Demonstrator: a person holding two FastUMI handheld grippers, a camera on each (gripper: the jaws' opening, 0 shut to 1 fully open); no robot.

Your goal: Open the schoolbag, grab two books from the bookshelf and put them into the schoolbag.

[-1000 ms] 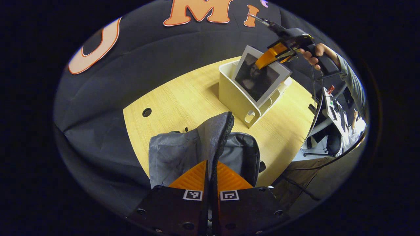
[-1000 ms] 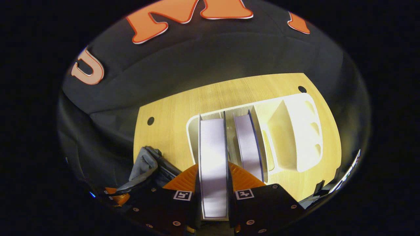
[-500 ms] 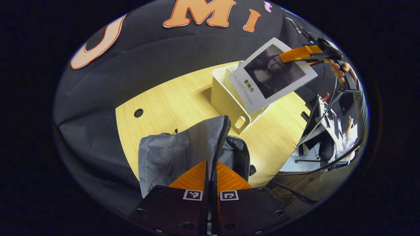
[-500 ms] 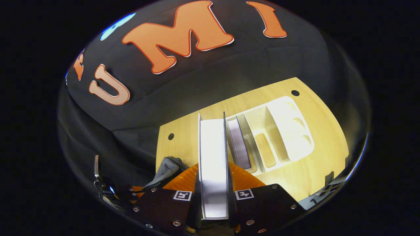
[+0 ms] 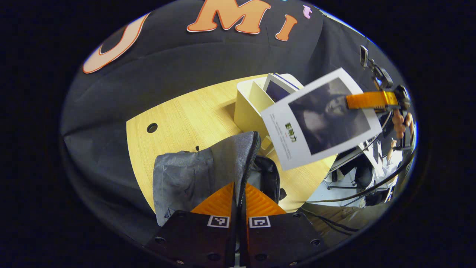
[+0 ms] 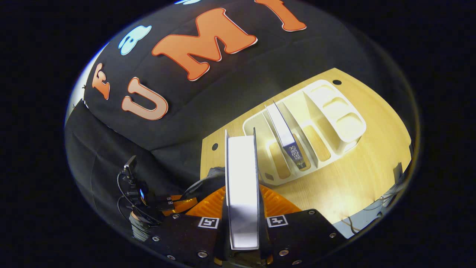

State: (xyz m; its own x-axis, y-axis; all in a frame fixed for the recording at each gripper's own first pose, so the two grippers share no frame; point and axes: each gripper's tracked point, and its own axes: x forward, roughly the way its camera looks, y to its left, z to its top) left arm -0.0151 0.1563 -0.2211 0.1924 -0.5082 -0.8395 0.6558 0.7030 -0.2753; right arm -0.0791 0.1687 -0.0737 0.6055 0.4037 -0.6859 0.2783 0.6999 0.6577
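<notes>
Aloft: right tongs (image 6: 242, 208) pinch flat glossy-looking book (image 6: 242, 186).

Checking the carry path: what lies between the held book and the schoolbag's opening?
In the left gripper view, open air: the book, clamped in the right tongs, hangs above the schoolbag; behind that gap are bare table and bookshelf.

Way to the schoolbag mouth
Left gripper (image 5: 238, 193) pinches the flap (image 5: 238, 156) upright; the opening (image 5: 266, 175) lies bare right of it.
</notes>
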